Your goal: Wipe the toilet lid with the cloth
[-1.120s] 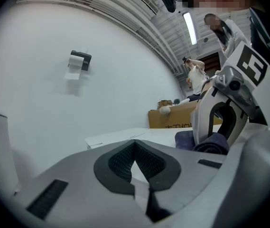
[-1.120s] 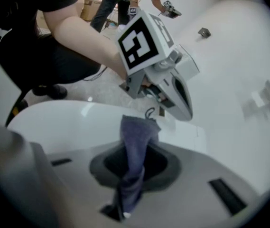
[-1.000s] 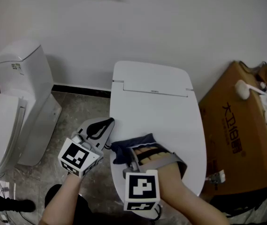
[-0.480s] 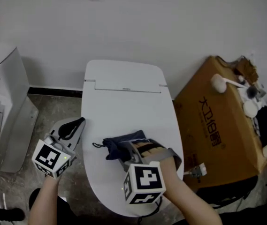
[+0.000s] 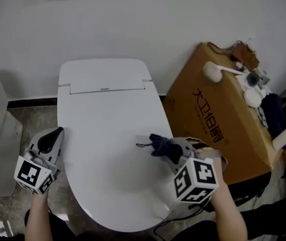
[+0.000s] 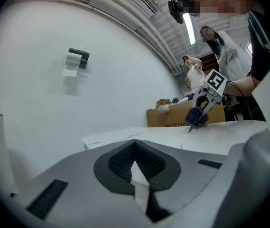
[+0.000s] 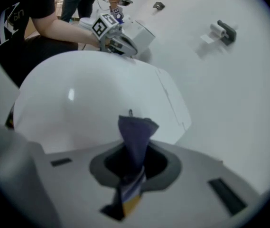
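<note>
Cloth (image 5: 158,144), dark blue and bunched, lies on the toilet lid (image 5: 102,134) near its right edge. Its rear end is clamped between the jaws of the right gripper (image 5: 173,152) and hidden beneath them. The left gripper (image 5: 55,137) hovers just off the lid's left edge, jaws together and empty. A cardboard box (image 5: 218,119) stands to the right; the items on its far end are too small to identify.

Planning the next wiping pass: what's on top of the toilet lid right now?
Only the dark cloth, held by the right gripper, rests on the toilet lid, right of centre; the rest shows bare. The patch beneath the cloth is hidden.
</note>
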`<state>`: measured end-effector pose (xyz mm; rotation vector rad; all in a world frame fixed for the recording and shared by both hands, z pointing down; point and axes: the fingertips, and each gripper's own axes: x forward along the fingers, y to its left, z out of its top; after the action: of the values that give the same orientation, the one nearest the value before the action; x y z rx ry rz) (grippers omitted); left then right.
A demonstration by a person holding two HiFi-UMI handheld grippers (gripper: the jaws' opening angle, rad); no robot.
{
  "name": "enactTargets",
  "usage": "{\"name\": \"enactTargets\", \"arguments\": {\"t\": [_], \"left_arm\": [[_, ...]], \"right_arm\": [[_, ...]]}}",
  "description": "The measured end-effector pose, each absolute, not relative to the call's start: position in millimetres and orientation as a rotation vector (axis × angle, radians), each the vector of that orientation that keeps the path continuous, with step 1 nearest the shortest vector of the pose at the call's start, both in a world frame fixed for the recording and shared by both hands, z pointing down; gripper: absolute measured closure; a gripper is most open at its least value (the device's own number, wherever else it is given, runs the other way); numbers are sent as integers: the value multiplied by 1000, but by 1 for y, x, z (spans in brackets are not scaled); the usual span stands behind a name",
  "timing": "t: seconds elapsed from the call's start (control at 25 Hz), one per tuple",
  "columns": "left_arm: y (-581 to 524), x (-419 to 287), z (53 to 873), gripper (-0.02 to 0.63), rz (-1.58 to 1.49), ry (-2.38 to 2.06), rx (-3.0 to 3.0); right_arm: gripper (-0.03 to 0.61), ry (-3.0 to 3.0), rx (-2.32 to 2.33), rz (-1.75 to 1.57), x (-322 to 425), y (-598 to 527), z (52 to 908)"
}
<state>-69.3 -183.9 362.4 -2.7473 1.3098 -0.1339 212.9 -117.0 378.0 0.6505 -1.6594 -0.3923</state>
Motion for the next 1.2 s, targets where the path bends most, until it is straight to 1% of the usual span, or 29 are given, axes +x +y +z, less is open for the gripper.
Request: {"name": "enactTargets", "arguments": {"t": [0.2,0.4,1.2], "left_arm": [[-187,-68,361,598,-134,1308,-2744],[-186,-67,359,598,-131,1310,-2719],[-180,-65,359,598,-116,1314,-2724]], "right_arm": [[515,-1633,700,-314,255,-104,389],[515,-1626,690,-263,266,-92,405],[515,-1663,609,-291,219,-73,419]]}}
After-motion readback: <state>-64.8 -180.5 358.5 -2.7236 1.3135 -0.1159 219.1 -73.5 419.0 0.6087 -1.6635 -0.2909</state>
